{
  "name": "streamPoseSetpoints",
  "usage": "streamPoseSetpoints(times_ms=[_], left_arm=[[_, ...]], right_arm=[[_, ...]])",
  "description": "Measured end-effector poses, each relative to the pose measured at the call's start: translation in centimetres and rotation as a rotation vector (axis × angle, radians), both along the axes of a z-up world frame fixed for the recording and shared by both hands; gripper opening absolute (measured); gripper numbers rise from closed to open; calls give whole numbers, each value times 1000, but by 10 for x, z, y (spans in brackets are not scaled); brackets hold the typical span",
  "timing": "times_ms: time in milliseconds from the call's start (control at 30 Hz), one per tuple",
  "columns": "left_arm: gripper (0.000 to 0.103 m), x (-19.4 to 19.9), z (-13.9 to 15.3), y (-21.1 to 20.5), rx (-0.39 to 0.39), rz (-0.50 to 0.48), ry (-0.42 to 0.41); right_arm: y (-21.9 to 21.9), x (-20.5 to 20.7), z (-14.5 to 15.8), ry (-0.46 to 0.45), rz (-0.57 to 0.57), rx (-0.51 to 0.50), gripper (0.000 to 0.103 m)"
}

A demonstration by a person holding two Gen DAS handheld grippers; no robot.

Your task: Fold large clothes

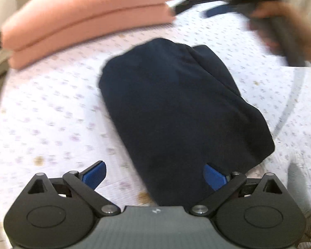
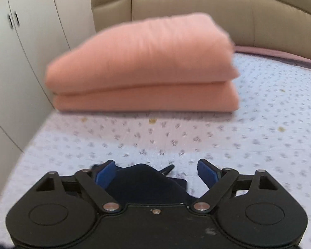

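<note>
Left wrist view: the left gripper [image 1: 154, 175] is seen with its blue pads spread wide apart, nothing clamped between them. A folded dark navy garment [image 1: 176, 112] is laid on the bedsheet [image 1: 51, 114], a white sheet with a small floral print, and it runs from mid-frame down to the gripper body. The garment's near edge is seen between the spread fingers; the right pad [image 1: 214, 176] is partly overlapped by the cloth, and contact cannot be told. A stack of folded pink fabric [image 1: 89, 20] is placed at the far left of the bed, well apart from the navy garment. At upper right the right gripper [image 1: 238, 10] is caught in heavy blur, held by a hand [image 1: 284, 27]; its finger state cannot be read from this view.

Right wrist view: the right gripper [image 2: 155, 173] is shown with fingers released, wide apart. A dark navy fold [image 2: 147, 182] is seen bunched between them, close to the left pad [image 2: 105, 175] and apart from the right pad; no grasp is shown. The pink stack [image 2: 143, 66] is seen ahead on the sheet [image 2: 259, 134]. A beige padded headboard [image 2: 217, 6] is seen behind it, and white cabinet doors [image 2: 27, 41] at left.
</note>
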State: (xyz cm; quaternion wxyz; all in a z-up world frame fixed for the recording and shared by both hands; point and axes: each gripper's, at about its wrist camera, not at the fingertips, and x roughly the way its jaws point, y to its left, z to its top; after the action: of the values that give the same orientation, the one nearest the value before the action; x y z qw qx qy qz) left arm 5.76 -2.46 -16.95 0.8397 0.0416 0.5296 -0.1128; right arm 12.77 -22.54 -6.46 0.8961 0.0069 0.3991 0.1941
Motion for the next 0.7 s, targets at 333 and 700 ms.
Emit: streamPoseSetpoints(times_ms=[333, 700], left_arm=[[103, 1, 29, 5, 10, 176, 0], [103, -16, 30, 3, 5, 225, 1]], right_arm=[[-38, -139, 34, 36, 76, -146, 103], [-21, -185, -19, 259, 75, -178, 103]])
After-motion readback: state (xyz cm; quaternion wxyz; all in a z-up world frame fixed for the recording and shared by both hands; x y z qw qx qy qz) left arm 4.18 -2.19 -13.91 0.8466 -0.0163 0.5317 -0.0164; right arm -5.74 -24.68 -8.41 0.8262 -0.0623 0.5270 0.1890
